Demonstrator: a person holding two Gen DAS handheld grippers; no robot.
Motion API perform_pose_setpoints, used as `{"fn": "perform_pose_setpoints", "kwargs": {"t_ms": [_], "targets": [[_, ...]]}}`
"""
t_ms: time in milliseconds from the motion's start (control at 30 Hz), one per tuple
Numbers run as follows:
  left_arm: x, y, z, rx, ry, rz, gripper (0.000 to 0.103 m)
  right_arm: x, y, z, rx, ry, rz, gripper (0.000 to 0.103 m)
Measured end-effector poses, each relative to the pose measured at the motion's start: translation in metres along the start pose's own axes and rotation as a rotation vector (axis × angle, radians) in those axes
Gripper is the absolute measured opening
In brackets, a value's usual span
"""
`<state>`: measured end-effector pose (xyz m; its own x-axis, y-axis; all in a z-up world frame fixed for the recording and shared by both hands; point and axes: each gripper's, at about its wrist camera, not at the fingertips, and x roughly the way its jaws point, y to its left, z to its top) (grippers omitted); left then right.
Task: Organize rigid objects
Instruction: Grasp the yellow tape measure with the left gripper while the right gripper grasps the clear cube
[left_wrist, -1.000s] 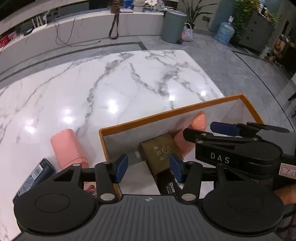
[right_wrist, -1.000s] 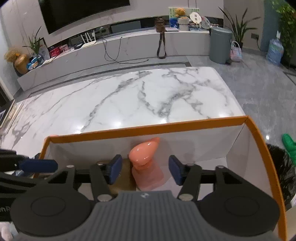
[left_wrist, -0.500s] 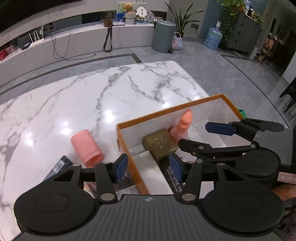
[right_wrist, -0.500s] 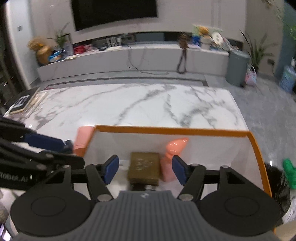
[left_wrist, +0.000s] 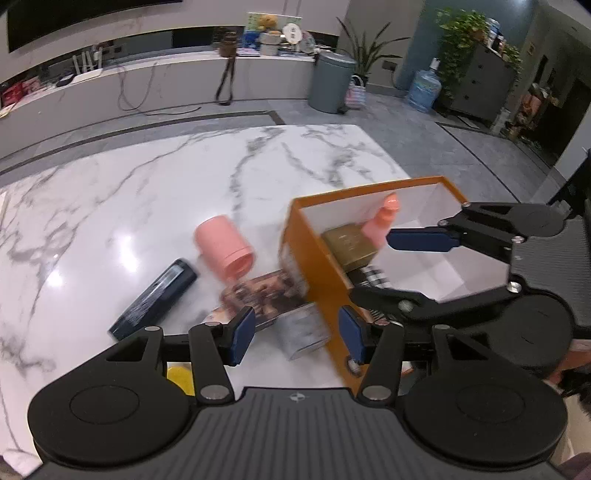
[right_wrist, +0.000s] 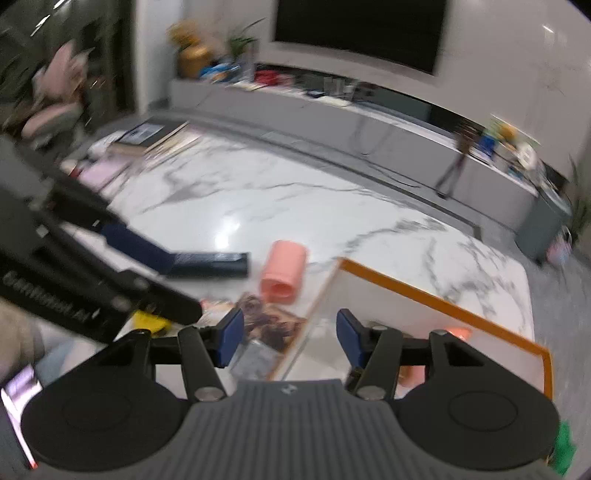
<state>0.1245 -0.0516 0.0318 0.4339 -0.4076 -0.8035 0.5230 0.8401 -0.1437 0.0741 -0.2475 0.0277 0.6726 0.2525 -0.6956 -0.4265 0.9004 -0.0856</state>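
An orange-rimmed white box (left_wrist: 317, 254) stands on the marble table (left_wrist: 147, 192); it holds a pink bottle (left_wrist: 382, 219), an olive-gold box (left_wrist: 349, 243) and a dark striped item (left_wrist: 373, 277). Left of the box lie a pink cup (left_wrist: 225, 247) on its side, a dark blue tube (left_wrist: 155, 299), a printed packet (left_wrist: 266, 295) and a clear silvery pack (left_wrist: 303, 332). My left gripper (left_wrist: 295, 334) is open and empty above the packet and the box's left wall. My right gripper (right_wrist: 286, 338) is open and empty, over the box's left wall (right_wrist: 314, 310); it also shows in the left view (left_wrist: 406, 266). The cup (right_wrist: 284, 273) and tube (right_wrist: 210, 264) show there too.
A yellow object (left_wrist: 179, 374) lies under my left gripper's body. Books and papers (right_wrist: 159, 136) lie at the table's far end. A long low cabinet (left_wrist: 147, 85), a grey bin (left_wrist: 330, 81) and a water jug (left_wrist: 424, 90) stand beyond the table.
Both grippers have pulled back and swung left. The view has shifted from inside the box to its left wall and the items on the table beside it. Both stay open.
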Motion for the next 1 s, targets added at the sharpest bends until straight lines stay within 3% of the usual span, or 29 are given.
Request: {"fn": "perform_pose_setpoints", "kwargs": {"t_ms": [233, 567, 700, 1000], "targets": [[-0.004, 0.025, -0.028, 0.051, 0.015, 0.022, 0.062, 0.022, 0.045, 0.008, -0.251, 0.111, 0.061, 0.052], [0.025, 0.074, -0.065, 0.058, 0.131, 0.092, 0.069, 0.082, 0.073, 0.004, -0.545, 0.356, 0.096, 0.052], [0.041, 0.084, -0.072, 0.08, 0.152, 0.089, 0.078, 0.097, 0.078, -0.002, -0.667, 0.413, 0.114, 0.054], [0.07, 0.085, -0.079, 0.163, 0.193, 0.059, 0.083, 0.133, 0.073, -0.012, -0.813, 0.55, 0.125, 0.06]]}}
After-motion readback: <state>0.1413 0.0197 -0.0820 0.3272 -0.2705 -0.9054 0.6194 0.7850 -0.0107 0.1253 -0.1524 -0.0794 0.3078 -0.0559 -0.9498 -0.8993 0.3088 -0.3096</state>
